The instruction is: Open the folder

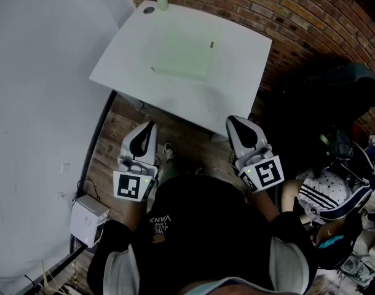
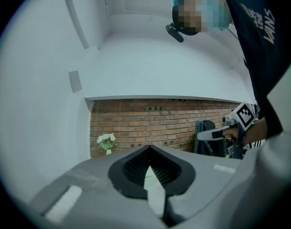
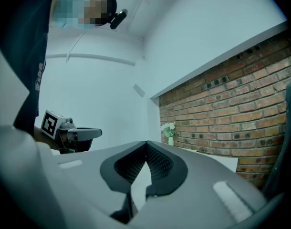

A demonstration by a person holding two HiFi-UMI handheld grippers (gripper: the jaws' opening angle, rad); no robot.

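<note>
1. Head view: a pale green folder [image 1: 186, 55] lies flat in the middle of the white tabletop [image 1: 243, 66]. The left hand-held gripper [image 1: 148, 126] and right hand-held gripper [image 1: 234, 121] hang short of the tabletop's near edge.
2. Left gripper view: jaws together, nothing between them.
3. Right gripper view: jaws together, likewise empty.

The bench [image 1: 243, 72] looks smooth, matt white; the folder [image 1: 184, 54] thin pale plastic; wall [image 1: 286, 11] rough brick; floor [image 1: 117, 134] wooden planks
</note>
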